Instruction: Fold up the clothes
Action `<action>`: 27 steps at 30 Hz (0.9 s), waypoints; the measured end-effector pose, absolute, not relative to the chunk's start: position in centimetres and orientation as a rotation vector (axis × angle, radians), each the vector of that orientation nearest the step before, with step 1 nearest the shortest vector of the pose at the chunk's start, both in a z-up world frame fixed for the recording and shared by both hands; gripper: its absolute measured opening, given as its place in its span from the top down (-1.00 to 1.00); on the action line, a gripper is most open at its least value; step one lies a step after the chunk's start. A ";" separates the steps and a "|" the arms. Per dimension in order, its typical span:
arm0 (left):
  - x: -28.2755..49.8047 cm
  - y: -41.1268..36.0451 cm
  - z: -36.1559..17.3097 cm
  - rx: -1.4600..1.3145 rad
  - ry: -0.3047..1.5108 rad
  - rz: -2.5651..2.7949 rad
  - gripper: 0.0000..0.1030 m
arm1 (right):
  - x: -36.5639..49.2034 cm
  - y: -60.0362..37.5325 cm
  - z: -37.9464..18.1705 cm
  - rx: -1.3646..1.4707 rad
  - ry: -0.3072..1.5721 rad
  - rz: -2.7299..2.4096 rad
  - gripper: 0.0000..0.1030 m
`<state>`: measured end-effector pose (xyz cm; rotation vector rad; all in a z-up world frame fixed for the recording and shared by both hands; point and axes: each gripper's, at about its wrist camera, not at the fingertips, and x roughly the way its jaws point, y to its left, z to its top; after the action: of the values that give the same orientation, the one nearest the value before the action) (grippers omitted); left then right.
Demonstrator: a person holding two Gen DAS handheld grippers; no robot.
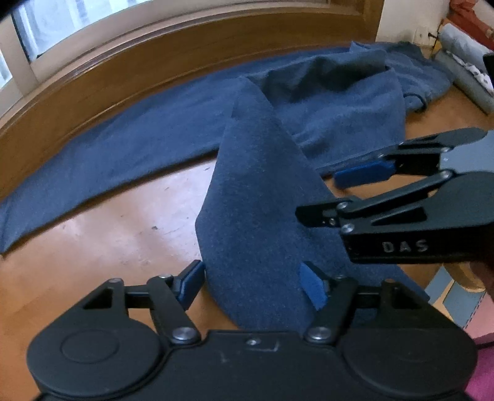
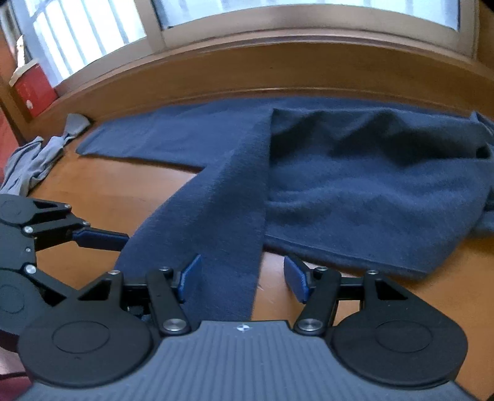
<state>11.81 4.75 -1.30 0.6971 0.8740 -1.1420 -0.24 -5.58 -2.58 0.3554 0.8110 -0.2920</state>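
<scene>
Both my tongs are tipped steeply down over the wooden table (image 2: pixel 102 185), side by side. The blue garment (image 2: pixel 355 185) sprawls along the far edge under the window (image 2: pixel 278 12), from ten o'clock to two o'clock in my right view, and one long strip of it runs down toward me at six o'clock. My left tongs (image 1: pixel 251 285) sit right at the end of that strip: the jaws stand apart, the cloth bulging up between them, the right pad (image 1: pixel 313 288) tucked against the fabric and the left pad just at its edge; no squeeze that I can see. My right tongs (image 2: pixel 242 279) hover over the same strip, jaws apart too, the left pad (image 2: pixel 190 277) alongside the cloth, the right pad over bare wood. In the left view my right tongs reach in from three o'clock, pointing across toward nine. A crumpled grey cloth (image 2: pixel 34 163) lies out at nine o'clock, and a red box (image 2: pixel 32 89) at ten.
</scene>
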 end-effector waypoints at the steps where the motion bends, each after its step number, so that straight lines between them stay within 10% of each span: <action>1: 11.8 4.8 -1.3 0.688 0.871 -1.148 -0.07 | -0.2 -5.4 -2.6 0.345 0.801 -0.290 0.18; 4: 12.2 4.7 -0.8 0.640 0.903 -1.151 0.68 | -0.2 -5.4 -2.6 0.376 0.788 -0.287 0.86; 20: 25.9 5.7 3.5 0.591 0.790 -1.094 0.56 | 10.3 -3.9 2.7 0.493 0.480 -0.155 0.96; 23: 28.7 6.0 3.1 0.627 0.795 -1.149 0.08 | 14.1 -2.9 2.7 0.513 0.470 -0.254 0.75; 27: 31.0 6.8 2.2 0.679 0.797 -1.217 -0.04 | 16.3 -1.7 2.3 0.573 0.472 -0.385 -0.19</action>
<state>31.03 6.85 2.21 0.6785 0.7970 -1.2165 16.27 -1.71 2.34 0.5726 0.4718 -0.3850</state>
